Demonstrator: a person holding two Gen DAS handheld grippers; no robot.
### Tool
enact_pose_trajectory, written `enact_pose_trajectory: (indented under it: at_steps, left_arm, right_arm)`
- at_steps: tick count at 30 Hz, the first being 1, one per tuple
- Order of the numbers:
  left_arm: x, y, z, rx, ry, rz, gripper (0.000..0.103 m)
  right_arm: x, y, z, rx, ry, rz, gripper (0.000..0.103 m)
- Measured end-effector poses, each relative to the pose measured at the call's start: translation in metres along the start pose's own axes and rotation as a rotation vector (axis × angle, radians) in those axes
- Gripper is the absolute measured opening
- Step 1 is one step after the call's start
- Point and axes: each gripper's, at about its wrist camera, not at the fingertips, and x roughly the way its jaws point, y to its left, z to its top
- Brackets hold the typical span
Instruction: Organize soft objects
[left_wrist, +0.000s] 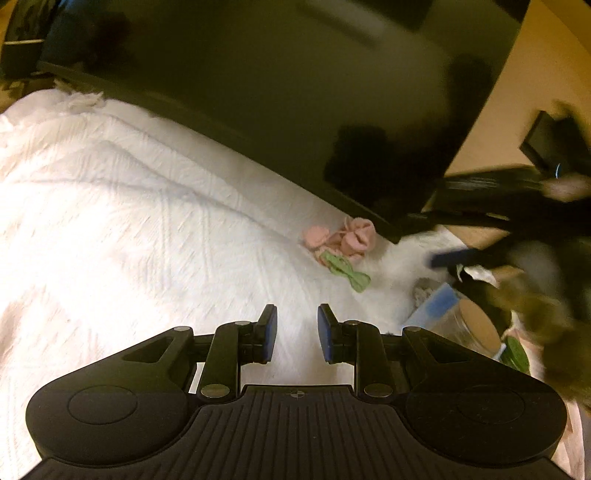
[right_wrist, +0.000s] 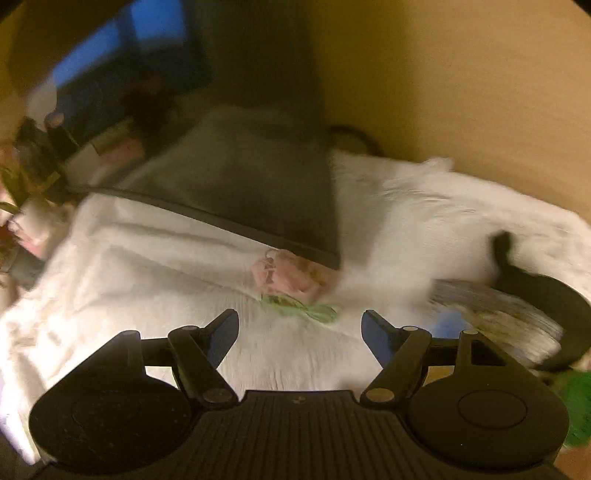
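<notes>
Pink socks (left_wrist: 341, 238) lie ahead of left tool (left_wrist: 296, 332).

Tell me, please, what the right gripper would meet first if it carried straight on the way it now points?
Probably the white blanket, bare between the fingers. The green and pink soft pieces lie just beyond, so the right gripper may reach those instead; blur leaves depth unclear.
</notes>
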Motion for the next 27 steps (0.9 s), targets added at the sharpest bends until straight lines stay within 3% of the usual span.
enact_pose_trajectory:
  at_steps: [5,11,13,14,15,18,20,27]
  left_arm:
    - [-0.012,0.021,-0.013,-0.017,0.013,-0.026,0.026]
    - [-0.021,0.034,-0.019,-0.042,0.029,-0.004,0.026]
    - [-0.024,0.037,-0.018,-0.047,0.029,0.004,0.026]
    - [-0.025,0.037,-0.018,-0.048,0.028,0.007,0.026]
    - [-0.025,0.038,-0.018,-0.049,0.028,0.010,0.026]
    - [-0.024,0.040,-0.017,-0.055,0.025,0.017,0.026]
    - [-0.027,0.038,-0.017,-0.058,0.023,0.018,0.026]
    - [-0.036,0.031,-0.016,-0.039,0.004,0.012,0.026]
  right_arm:
    - [0.051,0.010,0.012,-0.017,0.046,-0.064,0.074]
    - [0.074,-0.003,0.015,0.069,0.081,-0.035,0.073]
    - [0.077,-0.006,0.017,0.087,0.084,-0.011,0.058]
    - [0.077,-0.006,0.016,0.088,0.086,0.003,0.040]
    - [0.075,-0.006,0.015,0.085,0.092,0.022,0.031]
    - [0.058,0.004,0.006,0.013,0.104,0.035,0.019]
    - [0.044,0.015,0.000,-0.046,0.105,0.072,0.017]
    - [-0.011,0.058,-0.020,-0.204,0.125,0.347,0.018]
